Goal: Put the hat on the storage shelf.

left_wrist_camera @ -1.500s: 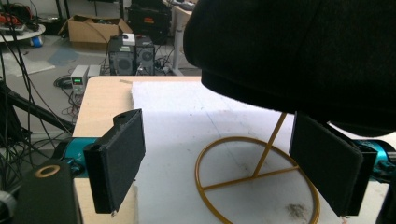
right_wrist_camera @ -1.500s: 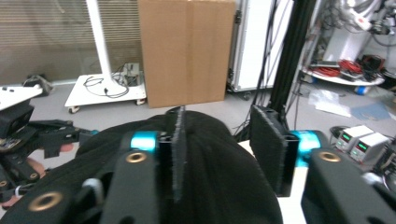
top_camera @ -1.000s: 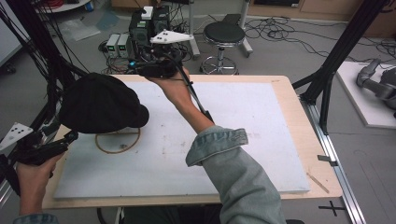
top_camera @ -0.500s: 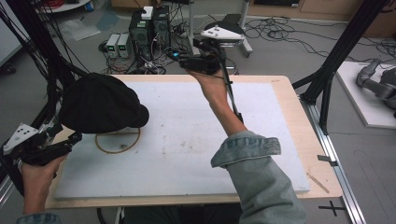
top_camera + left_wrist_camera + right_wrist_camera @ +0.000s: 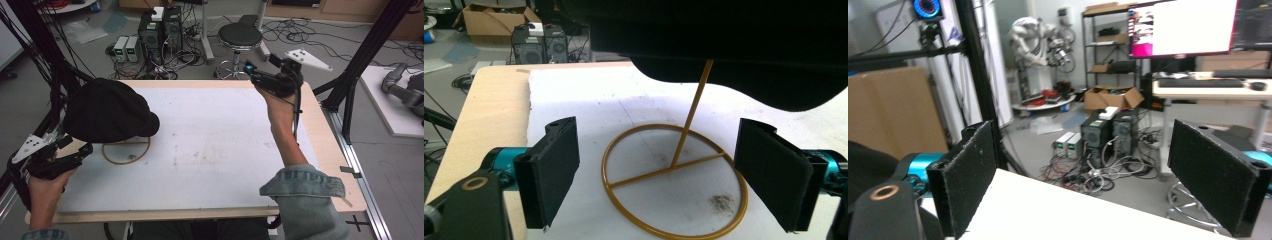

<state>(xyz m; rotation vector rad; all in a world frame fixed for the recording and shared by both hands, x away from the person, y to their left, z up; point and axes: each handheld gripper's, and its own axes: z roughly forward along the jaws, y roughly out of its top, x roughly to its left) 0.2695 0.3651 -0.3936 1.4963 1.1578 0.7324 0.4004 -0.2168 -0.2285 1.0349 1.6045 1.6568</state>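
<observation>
While the black cap (image 5: 107, 111) sits on its gold stand (image 5: 674, 187) at left, the left gripper (image 5: 669, 175) gapes wide, empty. Upper right, the right gripper (image 5: 1098, 175) is likewise spread, holding nothing.

Left gripper (image 5: 75, 152) held low at the table's (image 5: 320, 150) left edge, jaws spread wide. Right gripper (image 5: 250, 70) raised at the far edge, jaws wide apart.

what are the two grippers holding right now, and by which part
Nothing. The left gripper is open in front of the gold stand under the black hat; the right gripper is open in the air.
</observation>
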